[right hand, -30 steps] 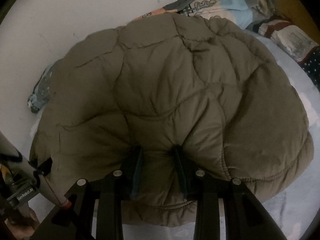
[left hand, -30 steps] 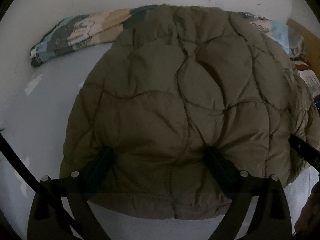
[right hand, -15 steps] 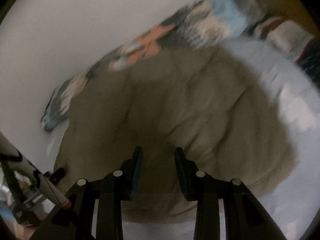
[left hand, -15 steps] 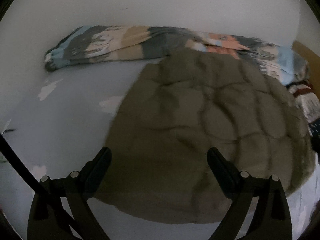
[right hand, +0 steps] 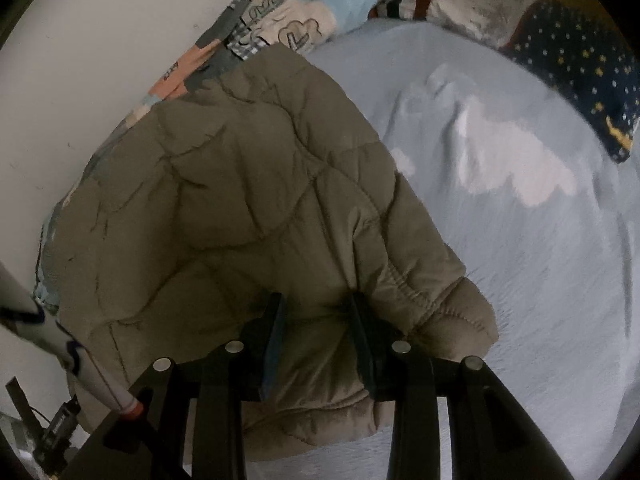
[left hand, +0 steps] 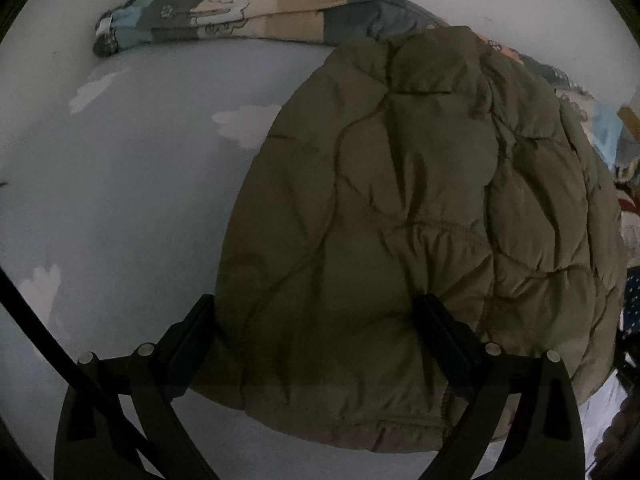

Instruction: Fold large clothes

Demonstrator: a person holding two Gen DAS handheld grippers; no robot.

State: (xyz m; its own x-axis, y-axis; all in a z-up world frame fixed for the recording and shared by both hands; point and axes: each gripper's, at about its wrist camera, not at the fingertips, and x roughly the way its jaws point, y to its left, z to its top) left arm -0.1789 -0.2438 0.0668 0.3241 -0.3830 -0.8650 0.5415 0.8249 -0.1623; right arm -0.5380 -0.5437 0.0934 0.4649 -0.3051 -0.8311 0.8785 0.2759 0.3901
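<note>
An olive quilted puffer jacket [left hand: 420, 200] lies bunched on a light blue bed sheet with white clouds [left hand: 120, 208]. My left gripper [left hand: 318, 308] holds its near hem. The jaws stand wide, with thick padding between them and creases running into the right finger [left hand: 436, 324]. In the right wrist view the same jacket [right hand: 240, 200] fills the left half. My right gripper [right hand: 316, 304] is shut on a narrow fold of the hem near the jacket's right corner, and the fabric puckers at both pads.
A patchwork quilt [left hand: 248, 4] is rolled along the white wall behind the jacket. A dark blue star-dotted pillow [right hand: 580, 64] lies at the far right. Bare sheet [right hand: 520, 272] spreads right of the jacket. A white rod with a red tip [right hand: 88, 376] crosses the lower left.
Both views have rolled and slid sideways with the jacket still gripped. It now sits right in the left view and left in the right view, baring more sheet.
</note>
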